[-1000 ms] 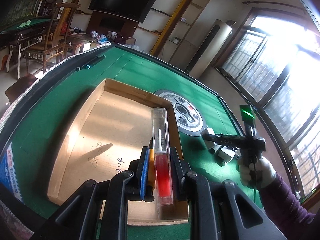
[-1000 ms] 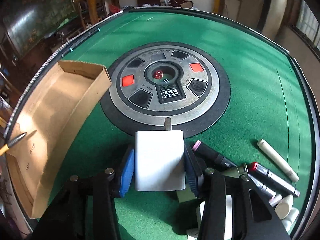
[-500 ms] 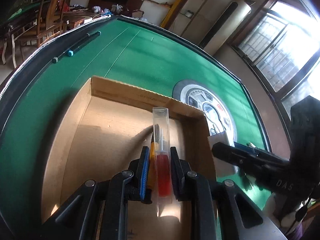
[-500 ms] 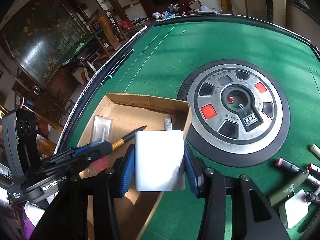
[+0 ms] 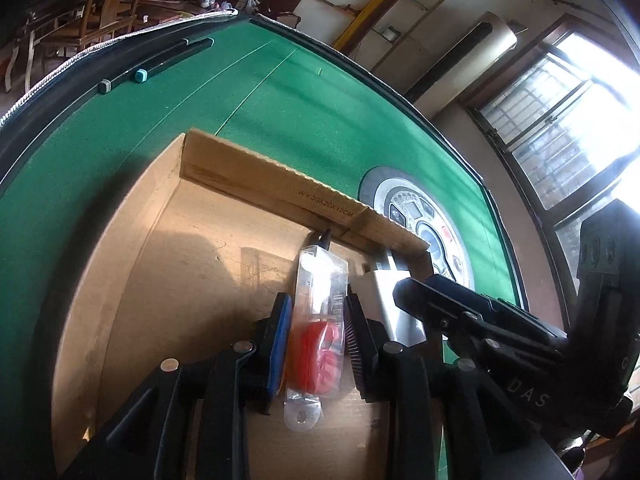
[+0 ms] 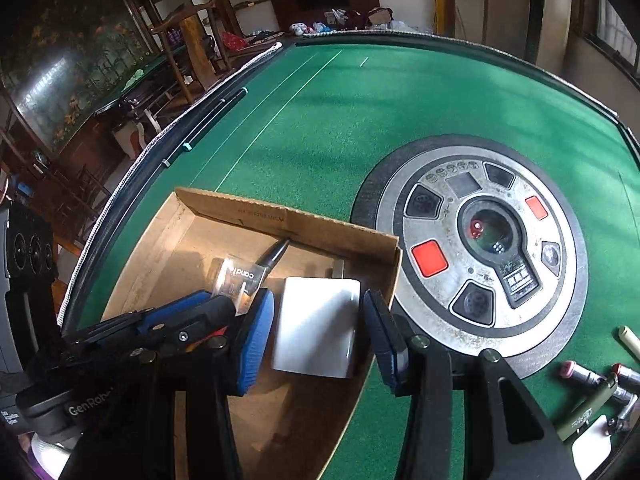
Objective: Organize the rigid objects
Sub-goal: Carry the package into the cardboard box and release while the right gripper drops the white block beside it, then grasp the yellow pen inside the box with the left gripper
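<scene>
Clear plastic case (image 5: 318, 320), red inside and marked "candi…", lies between the left gripper (image 5: 316, 328) jaws, which have just been opening, over the cardboard box (image 5: 256, 178) printed "WY 30X20X10CM". At its 3 o'clock, the right gripper (image 6: 318, 328) jaws clamp a white charger (image 6: 316, 326), likely ready to drop into the box. "GenRob…" marks the left gripper.
</scene>
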Demonstrator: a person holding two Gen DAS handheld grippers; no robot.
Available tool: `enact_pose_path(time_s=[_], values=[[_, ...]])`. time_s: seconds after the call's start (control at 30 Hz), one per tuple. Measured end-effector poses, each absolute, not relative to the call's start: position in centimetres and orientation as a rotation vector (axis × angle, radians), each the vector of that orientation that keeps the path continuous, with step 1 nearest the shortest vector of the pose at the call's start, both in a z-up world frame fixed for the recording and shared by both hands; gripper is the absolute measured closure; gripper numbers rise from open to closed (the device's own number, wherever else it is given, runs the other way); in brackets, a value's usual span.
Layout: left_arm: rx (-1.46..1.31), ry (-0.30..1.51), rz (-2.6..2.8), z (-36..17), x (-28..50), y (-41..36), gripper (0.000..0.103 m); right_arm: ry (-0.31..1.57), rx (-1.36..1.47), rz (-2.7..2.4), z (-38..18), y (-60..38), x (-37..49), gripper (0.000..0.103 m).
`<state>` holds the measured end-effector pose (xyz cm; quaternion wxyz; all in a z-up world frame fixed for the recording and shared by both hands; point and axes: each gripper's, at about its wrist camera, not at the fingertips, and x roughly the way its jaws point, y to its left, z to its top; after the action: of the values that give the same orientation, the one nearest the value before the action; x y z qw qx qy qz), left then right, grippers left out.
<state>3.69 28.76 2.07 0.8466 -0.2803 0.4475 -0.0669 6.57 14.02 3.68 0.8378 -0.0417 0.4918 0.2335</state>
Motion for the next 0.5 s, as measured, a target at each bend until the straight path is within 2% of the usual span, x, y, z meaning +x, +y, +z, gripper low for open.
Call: enact_pose_path(time_s=[0.13,0.37,0.5], values=[[-0.574,0.924,-0.138,3.1,2.7,29.0,0.066,0.990,-0.066,0.506,5.2,13.0,5.5,0.057],[-0.338,0.926,-0.064,4.0,0.7,27.3,0.065,0.930,-0.053,0.548,7.1,10.6,2.2,0.056],[-0.378,0.924,-0.099,3.8,-0.1,28.1,0.065,0.909,-0.071,0.556,7.4,9.1,0.0,0.056]])
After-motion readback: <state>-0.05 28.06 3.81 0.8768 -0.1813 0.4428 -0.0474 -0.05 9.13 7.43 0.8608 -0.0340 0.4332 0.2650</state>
